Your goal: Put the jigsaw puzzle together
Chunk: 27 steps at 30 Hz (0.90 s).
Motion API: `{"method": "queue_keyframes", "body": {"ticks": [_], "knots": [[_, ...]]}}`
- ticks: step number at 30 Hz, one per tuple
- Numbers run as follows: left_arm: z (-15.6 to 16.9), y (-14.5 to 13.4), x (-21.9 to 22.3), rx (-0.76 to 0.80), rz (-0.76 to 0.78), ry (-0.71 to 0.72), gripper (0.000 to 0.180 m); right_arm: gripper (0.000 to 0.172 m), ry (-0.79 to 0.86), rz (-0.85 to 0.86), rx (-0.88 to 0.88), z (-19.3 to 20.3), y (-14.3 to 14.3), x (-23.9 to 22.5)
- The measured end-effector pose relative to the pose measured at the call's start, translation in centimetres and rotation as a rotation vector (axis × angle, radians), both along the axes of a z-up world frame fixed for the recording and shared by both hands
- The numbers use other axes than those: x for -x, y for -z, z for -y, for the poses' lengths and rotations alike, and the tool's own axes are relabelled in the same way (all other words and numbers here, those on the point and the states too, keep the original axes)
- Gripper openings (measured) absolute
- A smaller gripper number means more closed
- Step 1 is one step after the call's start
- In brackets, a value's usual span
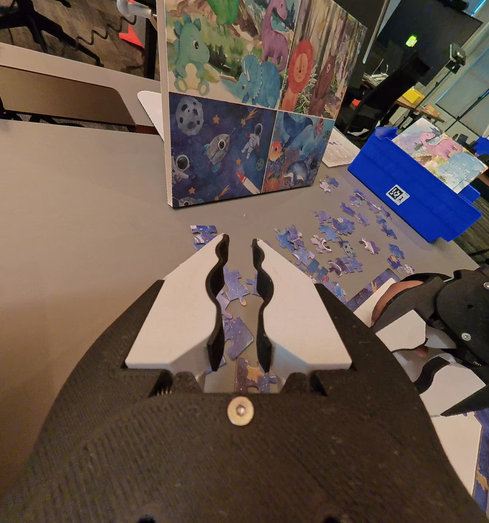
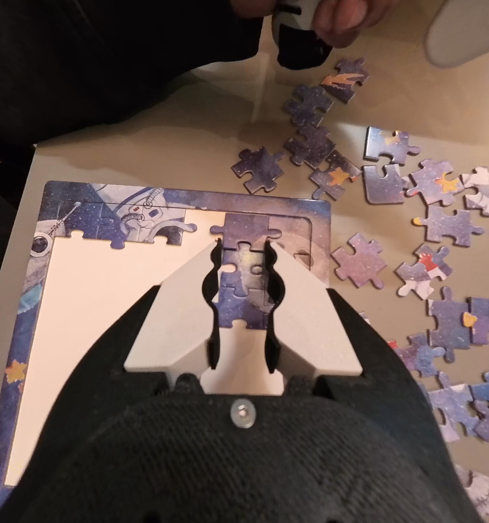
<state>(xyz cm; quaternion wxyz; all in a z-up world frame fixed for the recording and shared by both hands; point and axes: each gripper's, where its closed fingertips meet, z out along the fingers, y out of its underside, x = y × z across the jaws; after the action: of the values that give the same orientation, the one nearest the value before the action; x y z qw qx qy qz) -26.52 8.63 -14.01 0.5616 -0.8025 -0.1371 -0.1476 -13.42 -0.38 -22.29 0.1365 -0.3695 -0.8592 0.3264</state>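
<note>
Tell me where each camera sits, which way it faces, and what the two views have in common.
Left wrist view: on the left gripper, facing forward and down over the grey table at loose puzzle pieces and the upright puzzle box; its jaws stand apart with nothing between them.
Right wrist view: on the right gripper, facing steeply down onto the puzzle tray; its fingers straddle placed pieces; a hand shows at top.
Shared: the scattered pieces, the tray, and each view shows part of the other gripper.
</note>
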Motion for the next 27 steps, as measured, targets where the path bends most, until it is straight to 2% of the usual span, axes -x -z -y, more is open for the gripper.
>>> {"method": "queue_keyframes", "body": {"ticks": [21, 27], "knots": [[-0.01, 0.00, -0.02, -0.001, 0.000, 0.001, 0.015, 0.032, 0.002, -0.023, 0.003, 0.09, -0.68, 0.42], [0.00, -0.01, 0.01, -0.002, 0.002, 0.001, 0.015, 0.033, -0.003, -0.001, 0.006, 0.32, 0.13, 0.66]]}}
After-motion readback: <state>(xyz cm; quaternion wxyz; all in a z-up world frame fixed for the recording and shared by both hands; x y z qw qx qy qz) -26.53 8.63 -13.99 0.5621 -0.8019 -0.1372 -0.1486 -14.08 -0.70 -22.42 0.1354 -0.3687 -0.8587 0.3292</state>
